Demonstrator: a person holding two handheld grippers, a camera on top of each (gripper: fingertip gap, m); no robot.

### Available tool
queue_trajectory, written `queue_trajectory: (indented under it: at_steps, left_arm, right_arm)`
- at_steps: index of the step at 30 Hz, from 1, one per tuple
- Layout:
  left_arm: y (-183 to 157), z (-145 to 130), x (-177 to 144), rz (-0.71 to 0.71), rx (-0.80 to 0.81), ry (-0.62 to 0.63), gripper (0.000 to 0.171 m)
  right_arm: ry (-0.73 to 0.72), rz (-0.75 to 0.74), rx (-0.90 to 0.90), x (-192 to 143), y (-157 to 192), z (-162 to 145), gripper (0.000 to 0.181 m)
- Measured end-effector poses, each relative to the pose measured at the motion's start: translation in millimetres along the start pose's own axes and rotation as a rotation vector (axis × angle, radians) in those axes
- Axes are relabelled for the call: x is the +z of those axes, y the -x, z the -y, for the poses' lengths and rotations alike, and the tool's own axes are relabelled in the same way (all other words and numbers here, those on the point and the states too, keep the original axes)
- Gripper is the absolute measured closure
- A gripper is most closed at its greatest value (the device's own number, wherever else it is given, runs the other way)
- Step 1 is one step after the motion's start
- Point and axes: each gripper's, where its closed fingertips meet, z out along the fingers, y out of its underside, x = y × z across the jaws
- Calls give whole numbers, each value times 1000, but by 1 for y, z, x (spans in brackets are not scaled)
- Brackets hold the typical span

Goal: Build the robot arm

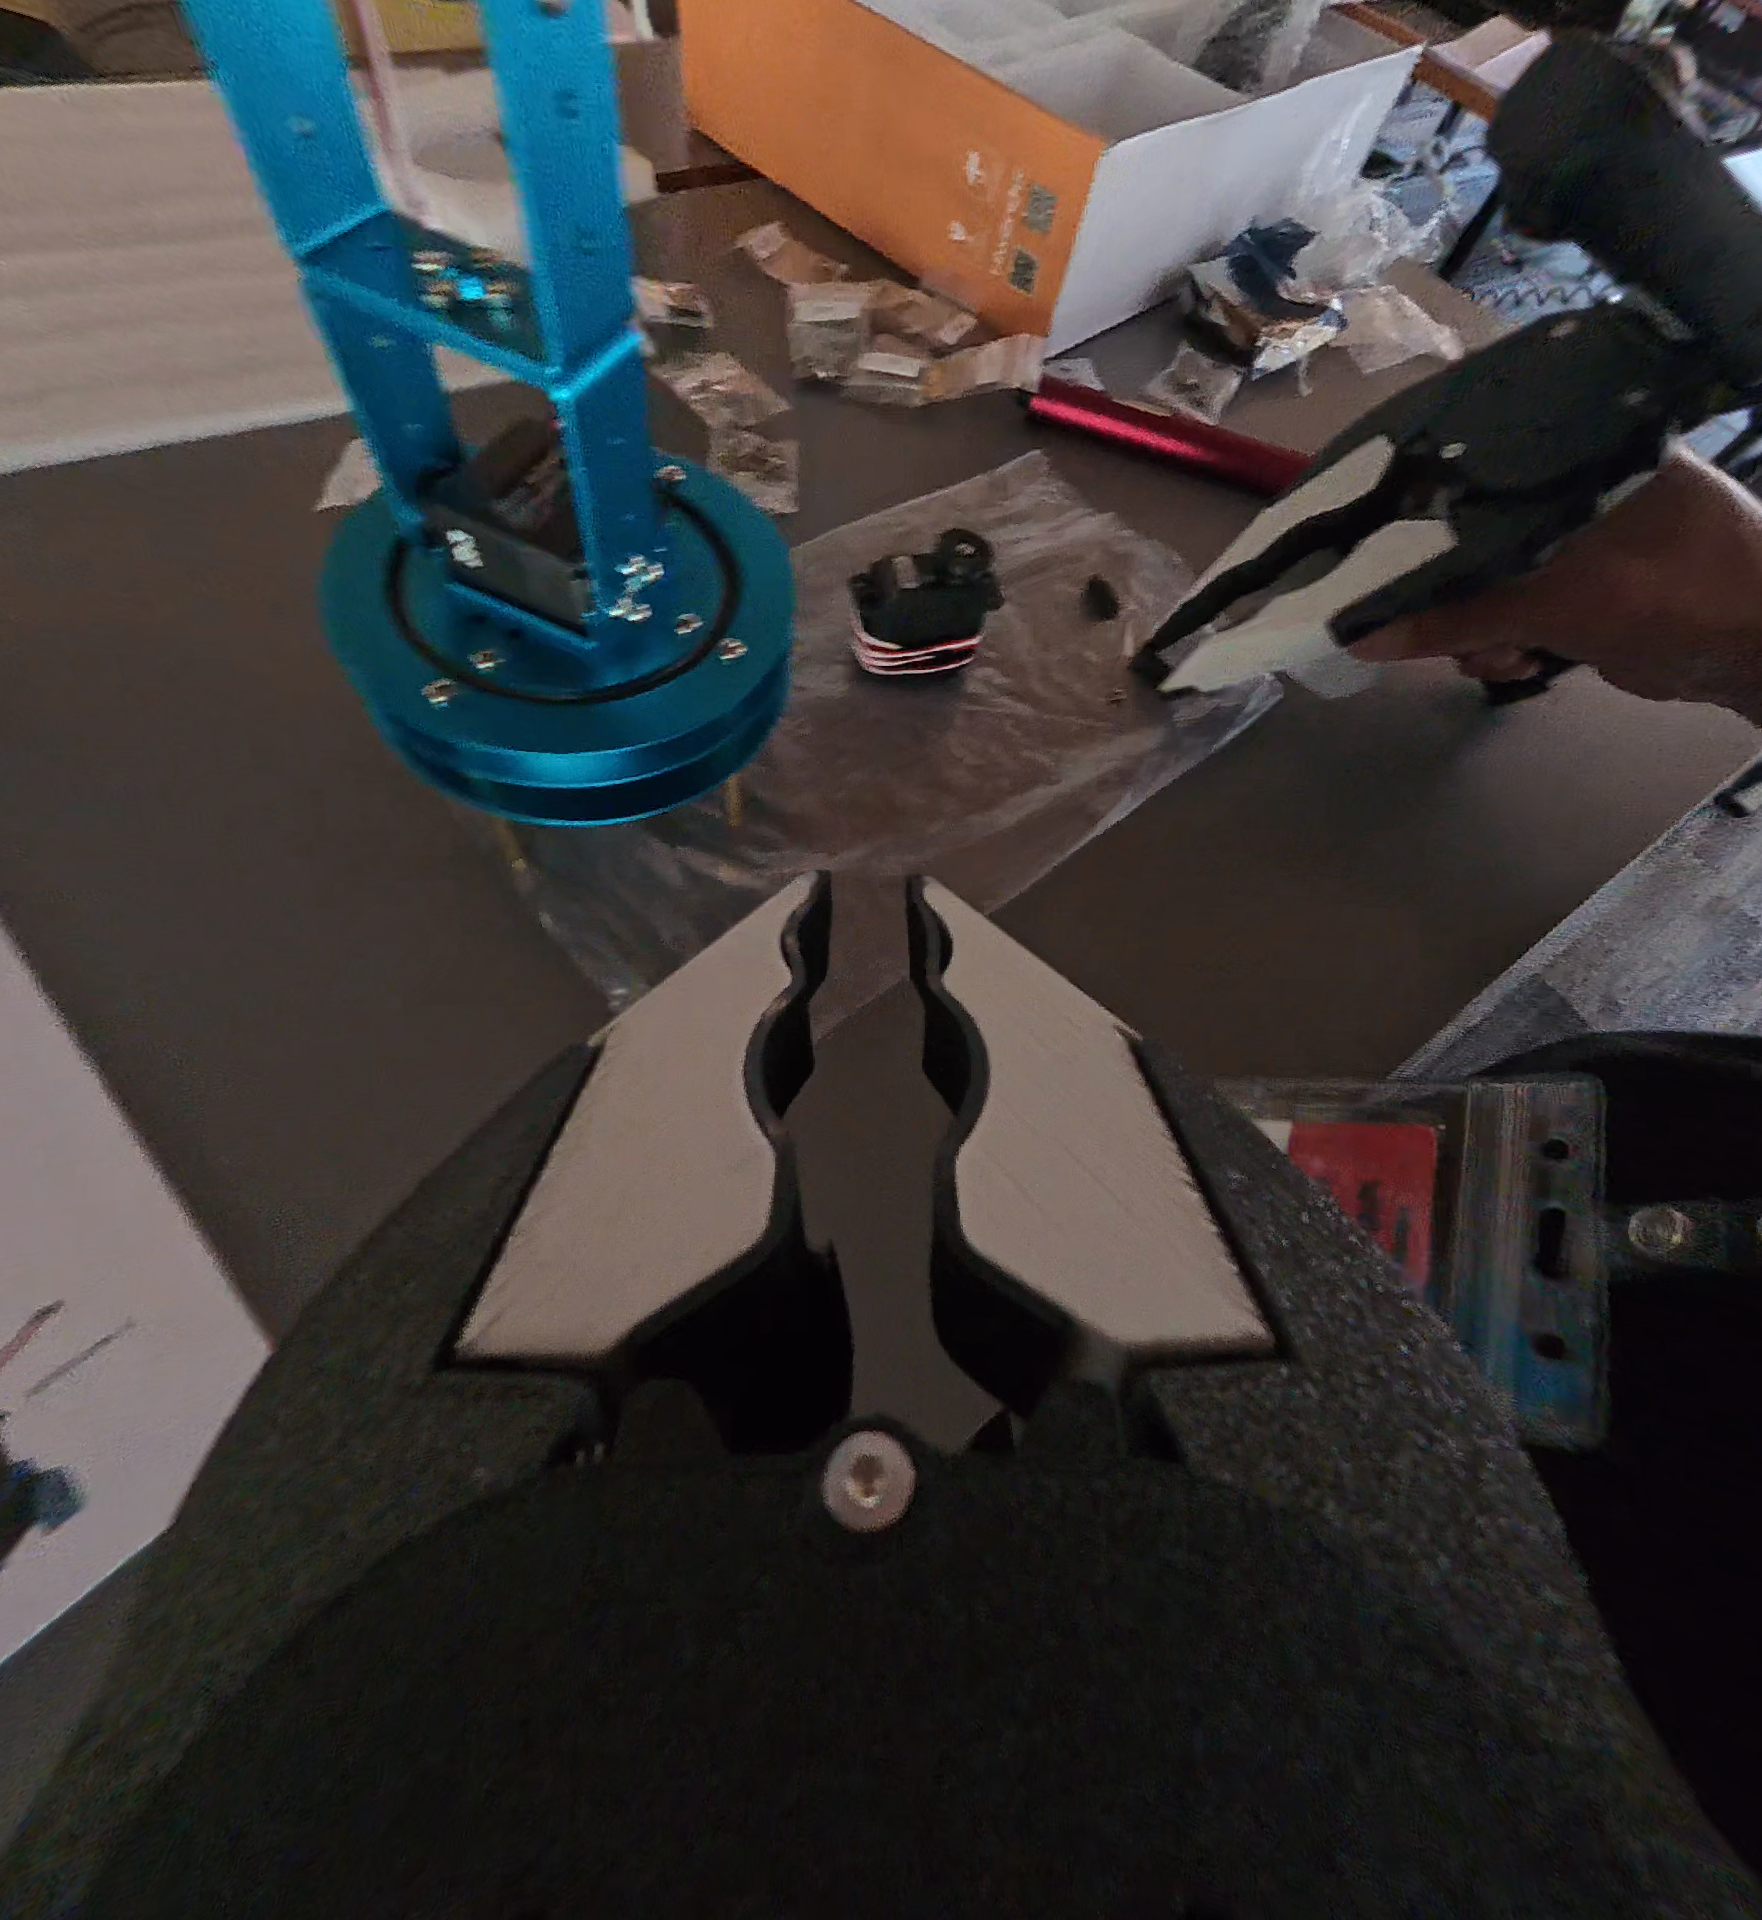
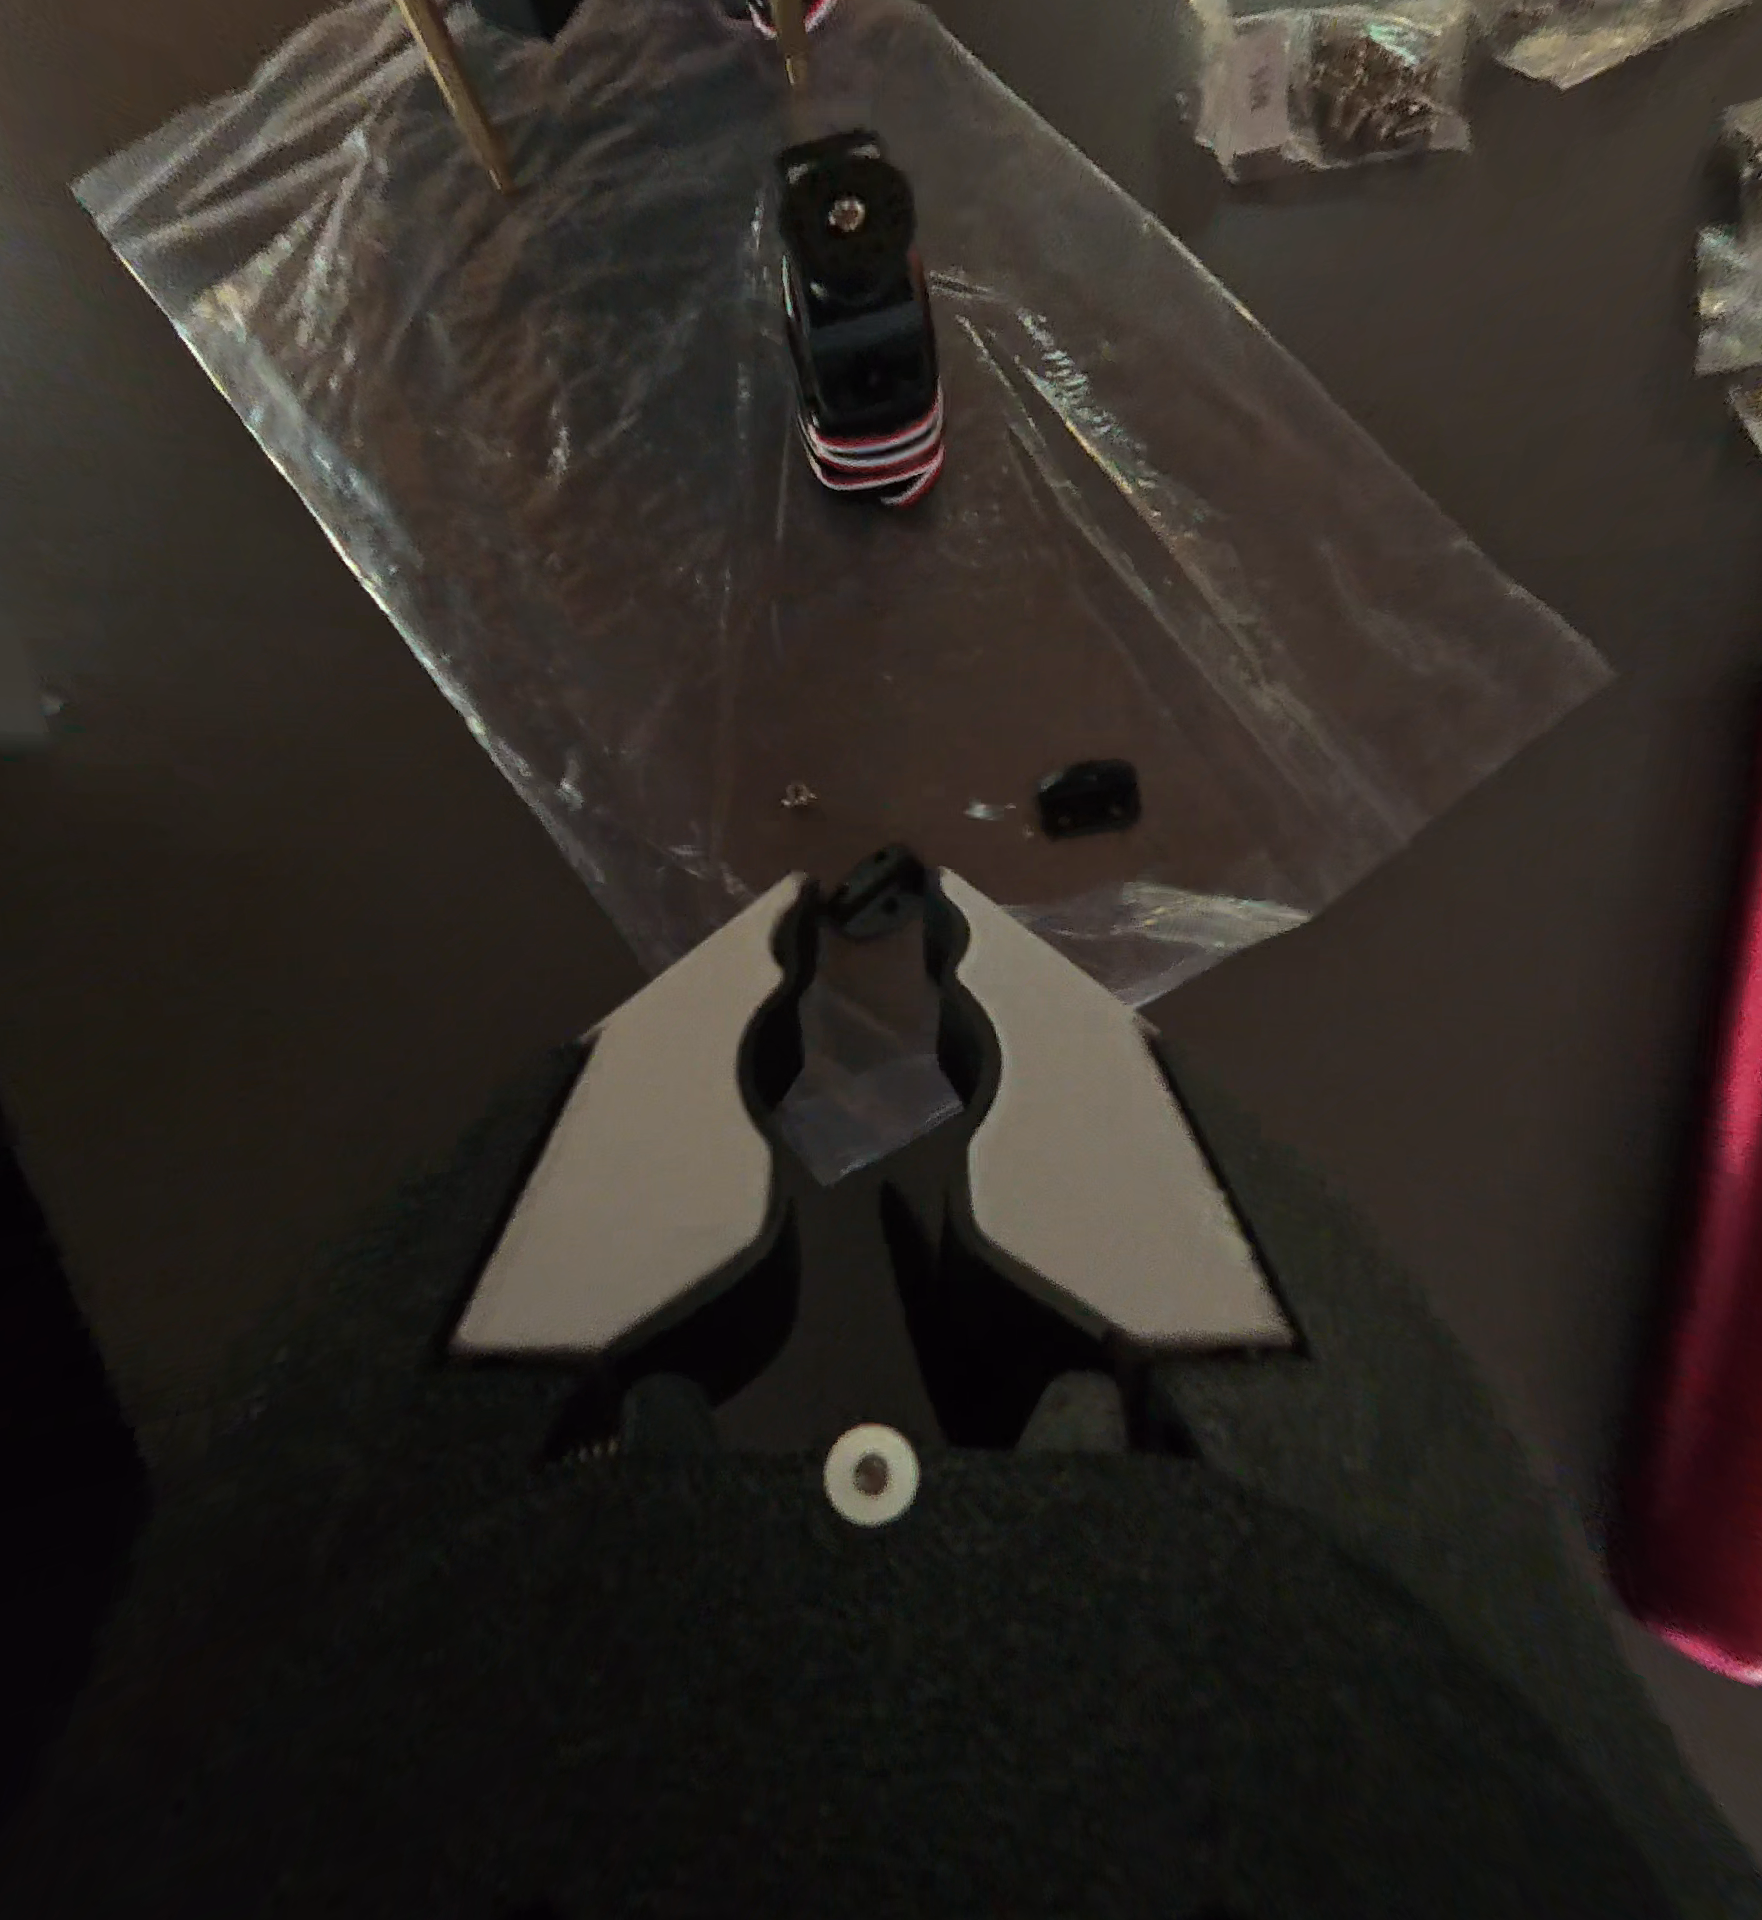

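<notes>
On the dark brown table (image 1: pixel 233 831), one clear plastic bag (image 2: pixel 565 499) lies flat and serves as the landmark.

Item: black servo motor with red-and-white wire wound about its base (image 2: pixel 861 343), resting on the bag near its far middle. In the right wrist view its long axis runs away from the gripper, with the round screwed horn at the far end and the wire coil at the near end.

Item: small black plastic fitting (image 2: pixel 1087 798), on the bag near its right corner, with two tiny bright screws just beside it.

Item: right gripper (image 2: pixel 872 883), black with pale finger plates, tips over the near edge of the bag. Its jaws stand narrow, clamped on a small black plastic piece (image 2: pixel 869 902) at the very tips.

Item: left gripper (image 1: pixel 864 894), tips at the bag's edge, jaws narrowly parted and holding nothing.

Item: blue metal round base with upright blue brackets (image 1: pixel 555 634), raised on brass standoffs at the far-left corner of the bag.

Item: red metal cylinder (image 2: pixel 1750 1143), off the bag's right side, lying lengthwise along the table, well apart.

Item: small packets of hardware (image 1: pixel 856 332) and an orange-and-white cardboard box (image 1: pixel 960 177), beyond the bag.

Bare tabletop lies along the bag's left edge and near edge.
</notes>
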Motion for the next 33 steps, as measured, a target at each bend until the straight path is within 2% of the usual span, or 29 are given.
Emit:
queue_trajectory:
  at_steps: [4, 7, 11, 15, 18, 21, 25, 29, 32, 33]
  left_arm:
    - [-28, 2, 13, -77, -37, 18, 158]
    - [-50, -1, 25, -209, -122, 61, 158]
    - [-56, -10, 34, -331, -269, 127, 157]
    - [-36, -19, 24, -345, -325, 124, 157]
    - [-16, -29, 9, -354, -374, 122, 157]
    - [11, -45, -6, -336, -409, 125, 156]
    - [56, -74, -27, -248, -358, 146, 155]
    - [93, -93, -51, -194, -300, 142, 155]
    - [114, -100, -66, -188, -288, 115, 155]
    - [120, -101, -70, -192, -290, 107, 155]
  right_arm:
    - [34, 34, -34, -3, -1, -1, 168]
    - [-28, 31, -69, -11, 4, 6, 172]
    - [-67, -50, -191, -19, 15, 21, 173]
    - [-124, -84, -195, -21, 34, 45, 174]
    - [-187, -85, -226, -16, 64, 75, 174]
    - [-213, -68, -282, 3, 102, 100, 173]
    - [-127, -139, -383, 43, 128, 111, 173]
    - [25, -338, -523, 75, 123, 113, 173]
    - [98, -555, -622, 75, 102, 118, 173]
    - [117, -580, -627, 77, 99, 116, 173]
